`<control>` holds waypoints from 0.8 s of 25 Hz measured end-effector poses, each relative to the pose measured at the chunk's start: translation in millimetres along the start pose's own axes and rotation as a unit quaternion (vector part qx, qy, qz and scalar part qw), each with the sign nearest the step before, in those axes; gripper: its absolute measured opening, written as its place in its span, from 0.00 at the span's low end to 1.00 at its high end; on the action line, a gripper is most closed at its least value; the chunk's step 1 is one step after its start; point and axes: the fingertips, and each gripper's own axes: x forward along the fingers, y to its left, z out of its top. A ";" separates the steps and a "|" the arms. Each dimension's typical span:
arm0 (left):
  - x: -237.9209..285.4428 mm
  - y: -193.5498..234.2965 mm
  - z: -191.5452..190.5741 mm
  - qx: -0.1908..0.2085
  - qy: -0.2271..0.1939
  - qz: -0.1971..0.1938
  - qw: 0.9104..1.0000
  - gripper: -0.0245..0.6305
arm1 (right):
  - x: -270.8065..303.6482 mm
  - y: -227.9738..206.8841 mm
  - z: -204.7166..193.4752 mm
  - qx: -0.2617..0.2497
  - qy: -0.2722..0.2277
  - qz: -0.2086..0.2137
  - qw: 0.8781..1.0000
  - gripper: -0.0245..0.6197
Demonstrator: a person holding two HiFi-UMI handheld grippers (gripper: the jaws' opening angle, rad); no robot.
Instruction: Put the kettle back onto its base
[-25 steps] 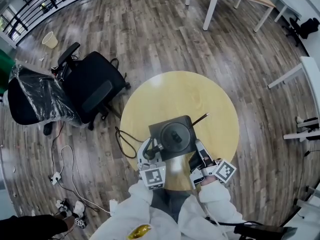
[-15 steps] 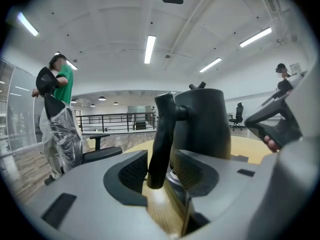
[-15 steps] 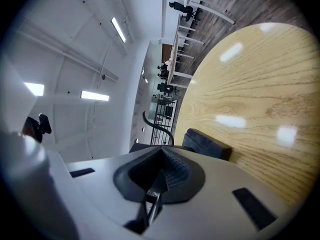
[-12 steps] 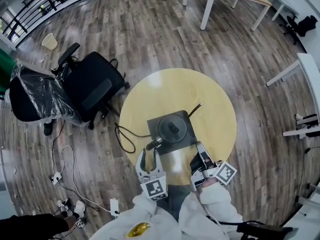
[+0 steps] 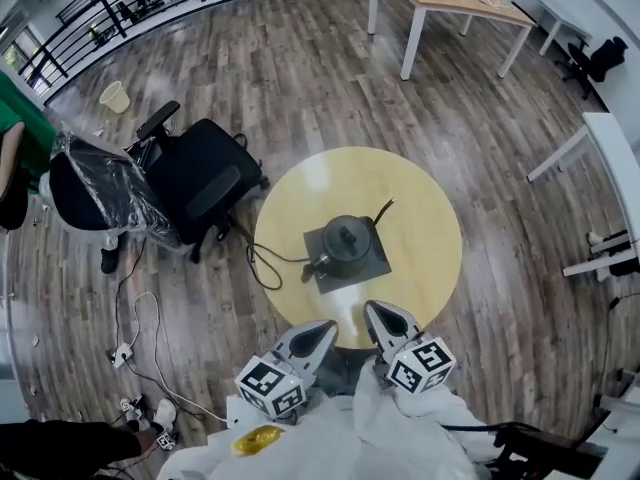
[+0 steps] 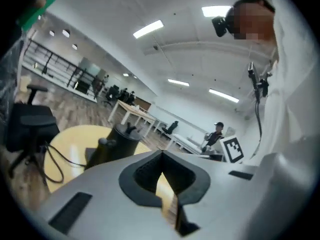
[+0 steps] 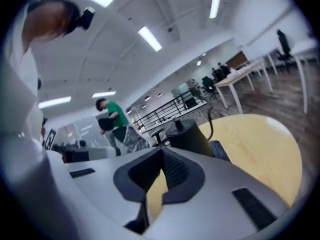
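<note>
one kettle on one base, one table

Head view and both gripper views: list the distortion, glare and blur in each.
Head view: heavy fisheye curves the floor planks; a glare patch whitens the round table; the kettle is sharp. Left gripper view: dark round vignette, blown-out ceiling lights. Right gripper view: same vignette, bright ceiling lights, the person in green looks soft.
</note>
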 end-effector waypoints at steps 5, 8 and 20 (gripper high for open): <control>1.5 -17.6 -2.3 -0.029 0.022 -0.050 0.998 0.04 | -1.4 49.1 -5.9 -0.114 0.048 0.061 0.990 0.05; -0.8 -3.6 5.3 -0.033 0.014 -0.038 0.999 0.04 | -2.6 47.3 -5.6 -0.126 0.055 0.063 0.988 0.05; 10.4 -6.0 2.9 -0.050 0.029 -0.034 0.998 0.04 | -15.5 43.2 -11.7 -0.149 0.076 0.051 0.985 0.05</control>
